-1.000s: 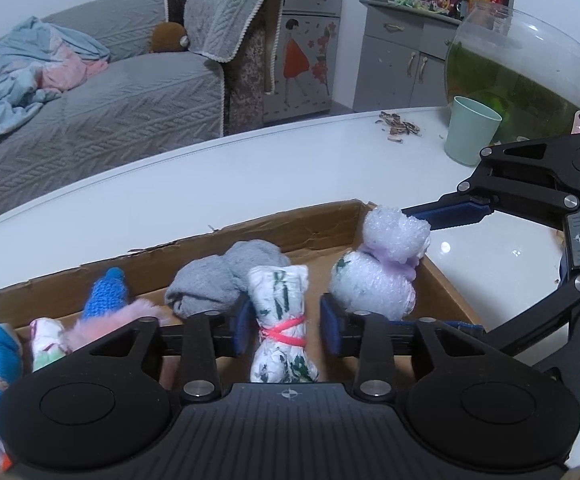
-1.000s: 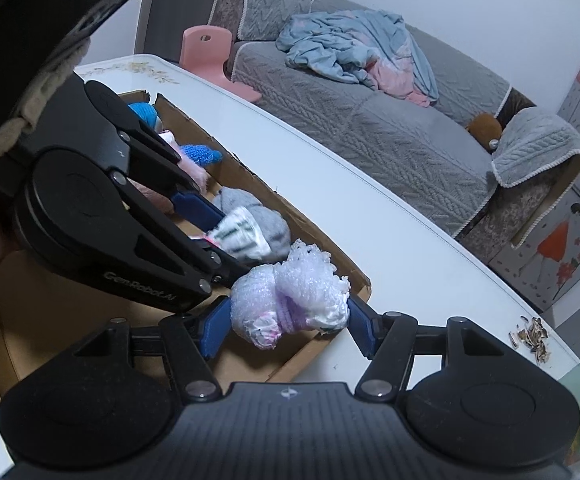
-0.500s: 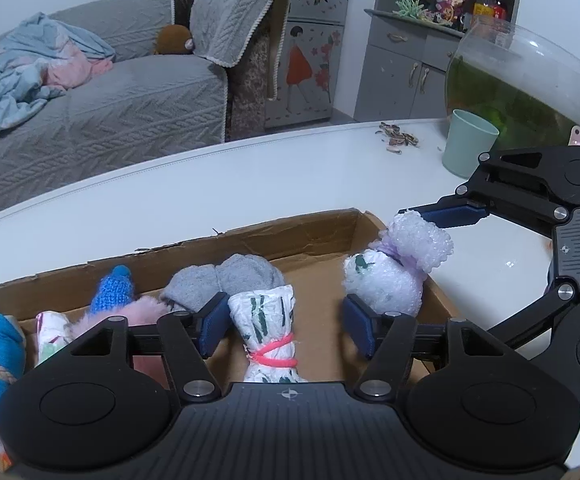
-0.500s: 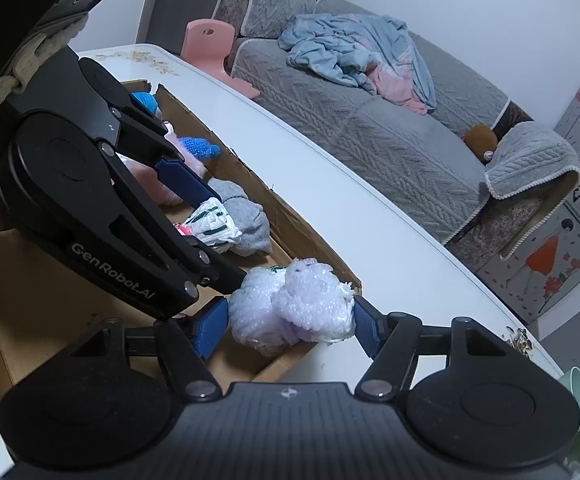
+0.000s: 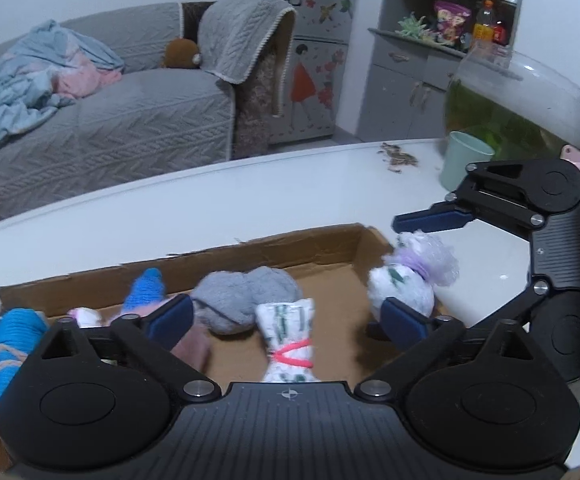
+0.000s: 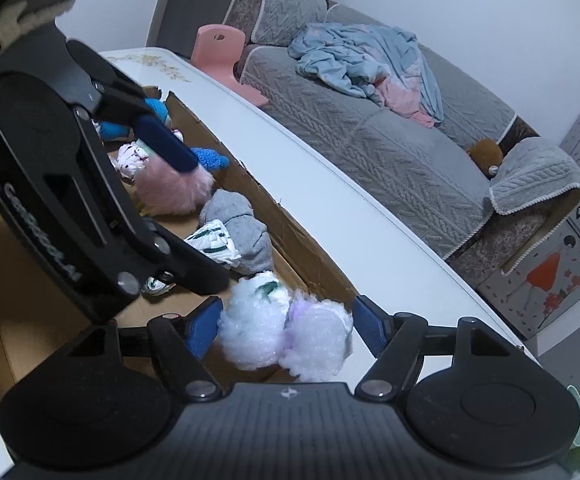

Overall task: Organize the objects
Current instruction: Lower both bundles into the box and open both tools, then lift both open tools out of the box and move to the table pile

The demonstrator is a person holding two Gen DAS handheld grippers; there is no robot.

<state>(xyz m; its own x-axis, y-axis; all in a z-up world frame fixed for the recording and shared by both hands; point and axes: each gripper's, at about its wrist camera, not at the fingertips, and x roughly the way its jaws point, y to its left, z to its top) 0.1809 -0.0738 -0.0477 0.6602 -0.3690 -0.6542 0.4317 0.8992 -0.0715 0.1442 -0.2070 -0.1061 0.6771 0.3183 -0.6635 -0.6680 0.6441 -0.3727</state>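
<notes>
Right wrist view: my right claw [image 6: 285, 326] sits wide open around the fluffy white bundle [image 6: 283, 328], low centre, at the box [image 6: 290, 232] corner. My left claw [image 5: 285, 320] is open over the green-print bundle [image 5: 287, 340].

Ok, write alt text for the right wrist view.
The open right gripper straddles a white and lilac fluffy bundle at the near corner of a cardboard box. More rolled socks line the box's far wall, with the left gripper over them. A white table and a grey sofa lie behind.
</notes>
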